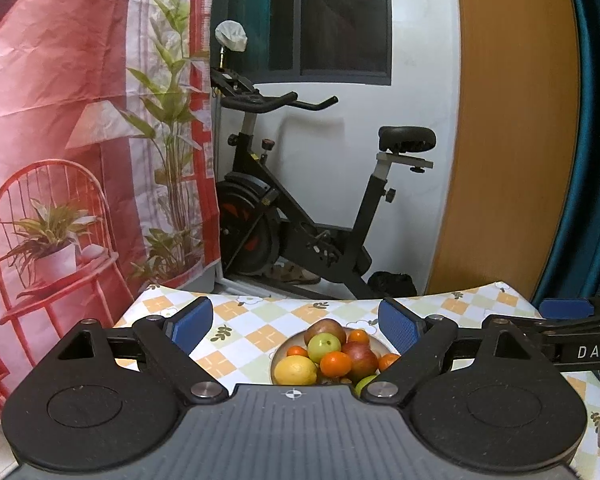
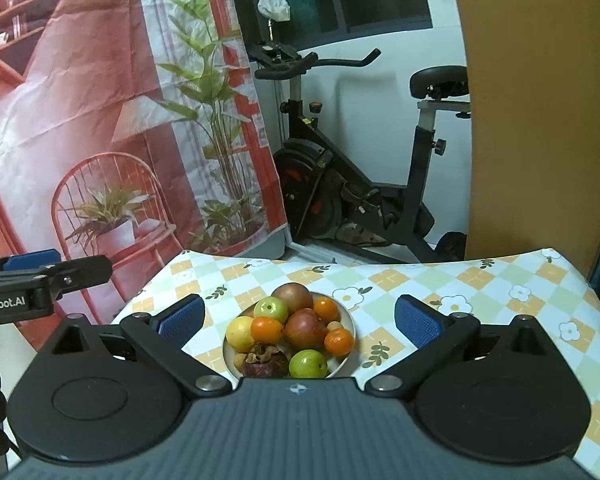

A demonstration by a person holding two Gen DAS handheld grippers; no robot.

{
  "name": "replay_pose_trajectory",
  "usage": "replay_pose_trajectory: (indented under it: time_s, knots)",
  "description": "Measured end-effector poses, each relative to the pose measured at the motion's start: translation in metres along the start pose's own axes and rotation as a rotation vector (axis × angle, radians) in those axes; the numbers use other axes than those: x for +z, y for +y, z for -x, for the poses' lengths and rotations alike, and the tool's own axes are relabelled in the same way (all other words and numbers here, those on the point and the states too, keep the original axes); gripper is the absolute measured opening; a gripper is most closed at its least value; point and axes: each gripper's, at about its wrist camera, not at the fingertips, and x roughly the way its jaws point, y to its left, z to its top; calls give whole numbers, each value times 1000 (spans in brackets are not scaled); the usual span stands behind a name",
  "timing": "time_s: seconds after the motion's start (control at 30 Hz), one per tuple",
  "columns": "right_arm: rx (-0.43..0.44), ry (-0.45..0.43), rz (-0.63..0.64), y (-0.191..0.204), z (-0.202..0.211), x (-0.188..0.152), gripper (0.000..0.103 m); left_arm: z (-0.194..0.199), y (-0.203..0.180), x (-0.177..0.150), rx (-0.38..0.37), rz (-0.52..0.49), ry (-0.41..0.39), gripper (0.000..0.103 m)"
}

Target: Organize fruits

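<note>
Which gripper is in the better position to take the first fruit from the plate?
Probably the right gripper: open and empty, with the whole plate visible between its fingers. The left gripper is open too, but its own body hides the near fruits, so its view is worse.

Ahead of me an exercise bike [image 2: 364, 184] is standing against the white wall, beside a printed backdrop [image 2: 100, 100] that is hanging at the left. A checked tablecloth [image 2: 480, 292] is covering my table.
</note>
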Motion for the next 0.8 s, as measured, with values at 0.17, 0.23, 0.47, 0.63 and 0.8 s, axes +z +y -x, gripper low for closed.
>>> replay_pose_trajectory:
  time_s: [0.17,0.23,0.47,0.63,0.8]
  knots:
    - [-22,-11,24,5,7,0,103,2,-1,-1,-5,14,4,91]
    - [-19,-16,30,7,9,0,103,3,0,-2,-1,16,3,92]
    - [-20,-37,47,12,15,0,103,6,0,-1,-3,24,0,92]
    - [-22,-38,56,13,17,-1,103,7,-2,-2,2,32,3,92]
    - [-20,-40,57,12,18,1,103,11,-2,-2,-2,34,-3,92]
